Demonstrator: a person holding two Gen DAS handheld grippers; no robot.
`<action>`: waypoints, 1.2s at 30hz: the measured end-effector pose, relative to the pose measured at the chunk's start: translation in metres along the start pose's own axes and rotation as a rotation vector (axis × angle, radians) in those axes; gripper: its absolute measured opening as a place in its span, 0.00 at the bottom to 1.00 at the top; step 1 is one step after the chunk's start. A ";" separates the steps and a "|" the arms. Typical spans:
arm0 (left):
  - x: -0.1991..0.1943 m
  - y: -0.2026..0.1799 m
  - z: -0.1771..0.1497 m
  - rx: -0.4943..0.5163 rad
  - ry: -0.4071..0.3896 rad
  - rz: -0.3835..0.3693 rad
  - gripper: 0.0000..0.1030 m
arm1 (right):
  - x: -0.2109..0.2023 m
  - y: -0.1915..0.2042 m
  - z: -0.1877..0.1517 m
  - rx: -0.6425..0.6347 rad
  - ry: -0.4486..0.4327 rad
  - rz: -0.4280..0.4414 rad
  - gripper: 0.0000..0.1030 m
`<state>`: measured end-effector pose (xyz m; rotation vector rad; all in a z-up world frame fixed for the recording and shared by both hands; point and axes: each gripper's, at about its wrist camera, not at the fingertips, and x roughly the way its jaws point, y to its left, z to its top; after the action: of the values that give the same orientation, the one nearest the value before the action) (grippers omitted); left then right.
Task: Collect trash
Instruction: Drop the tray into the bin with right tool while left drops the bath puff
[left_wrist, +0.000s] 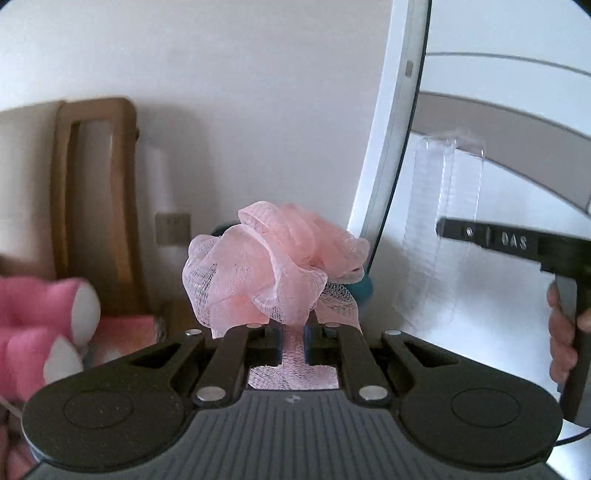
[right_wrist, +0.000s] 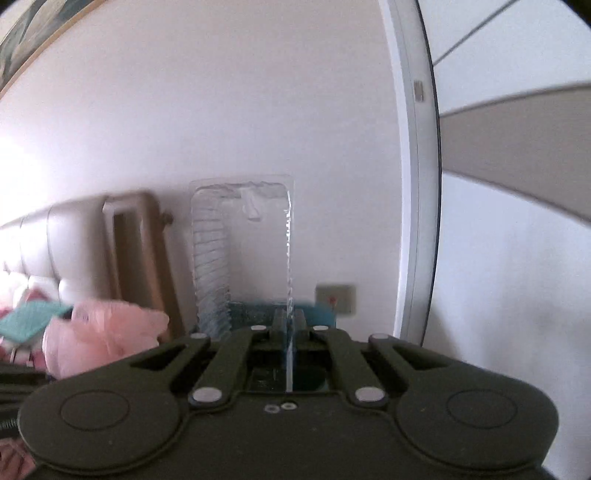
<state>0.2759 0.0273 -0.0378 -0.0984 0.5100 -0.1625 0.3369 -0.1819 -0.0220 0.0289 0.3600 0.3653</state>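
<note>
Pink cushions: at the far left of the left wrist view, blurred and cut off by the frame edge; the white patches on them are hard to read.
Wooden chair back: upright against the white wall, its lower part hidden behind the cushions.
Wall socket: a small beige plate low on the wall, partly behind the pink mesh.
Left gripper: fingers drawn in tight on the tail of a pink mesh bath sponge, which stands up in ruffles above the fingertips (more mesh shows through the gap below them).
Teal object: only a sliver shows behind the sponge's right edge; I cannot tell what it is.
White door frame: curves up the right of centre, bent by the lens.
Clear plastic packaging: held upright in the air right of the door frame, see-through and faint against the pale wall.
Right gripper: in its own view the fingers are pressed together on the thin lower edge of the packaging; from the left wrist view only its black side and the person's hand show, cut off at the frame edge.
Teal cloth: far left of the right wrist view, blurred.
</note>
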 end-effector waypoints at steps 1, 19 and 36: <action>0.006 0.000 0.008 -0.011 -0.003 -0.003 0.09 | 0.007 -0.003 0.007 0.011 -0.011 0.003 0.01; 0.136 0.007 0.051 -0.071 0.193 0.021 0.09 | 0.153 -0.005 -0.003 -0.060 0.233 -0.055 0.01; 0.193 0.005 0.036 -0.071 0.405 0.095 0.13 | 0.165 0.011 -0.035 -0.083 0.367 -0.069 0.26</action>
<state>0.4604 -0.0002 -0.0999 -0.1112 0.9232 -0.0702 0.4646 -0.1142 -0.1102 -0.1333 0.7066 0.3159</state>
